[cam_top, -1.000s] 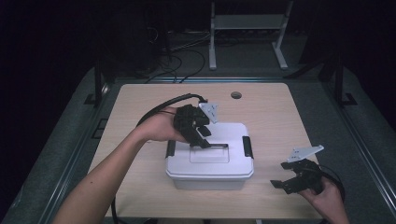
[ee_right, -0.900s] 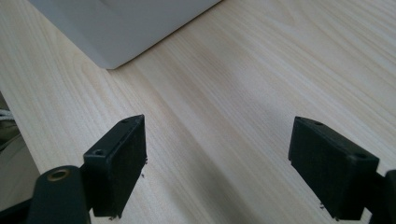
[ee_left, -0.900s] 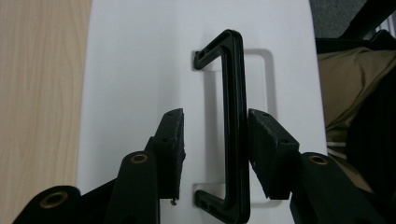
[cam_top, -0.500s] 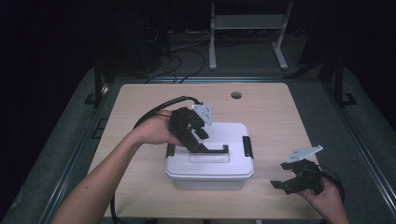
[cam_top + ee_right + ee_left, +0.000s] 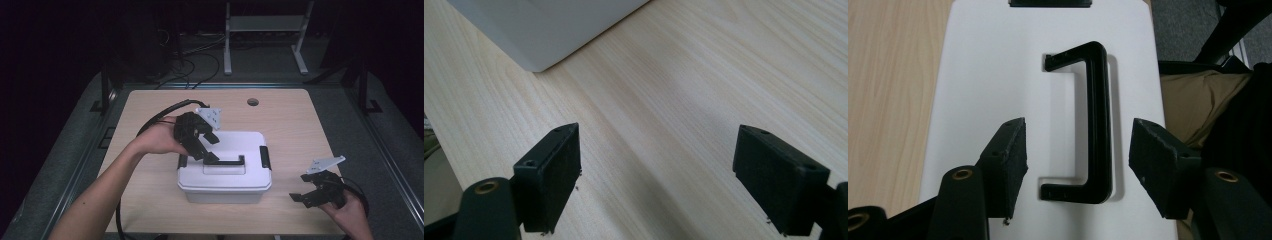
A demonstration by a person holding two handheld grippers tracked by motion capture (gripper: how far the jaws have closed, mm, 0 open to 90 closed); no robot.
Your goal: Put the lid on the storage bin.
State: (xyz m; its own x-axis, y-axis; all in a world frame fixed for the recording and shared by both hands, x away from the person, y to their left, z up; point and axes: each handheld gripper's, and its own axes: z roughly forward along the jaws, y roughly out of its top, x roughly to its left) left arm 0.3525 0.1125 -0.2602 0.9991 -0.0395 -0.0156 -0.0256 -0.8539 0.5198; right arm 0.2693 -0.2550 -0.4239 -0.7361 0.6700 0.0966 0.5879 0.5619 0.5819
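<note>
Wooden counter (image 5: 150, 115): white lidded box (image 5: 225, 172) at centre. Left gripper (image 5: 210, 147) angled down over box's black handle (image 5: 225, 162), jaws just been opening, spread astride it. Right gripper (image 5: 305, 192) right of box, low, jaws spread, empty.

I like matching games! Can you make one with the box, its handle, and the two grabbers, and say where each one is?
Things:
1. white box
2. black handle
3. left gripper
4. right gripper

Places or states:
A. lying flat in the lid's hollow
B. open, low over bare wood near the table's right front corner
C. standing in the middle of the wooden table
D. over the lid, jaws just been opening, handle between them untouched

Pairs: 1-C, 2-A, 3-D, 4-B
</note>
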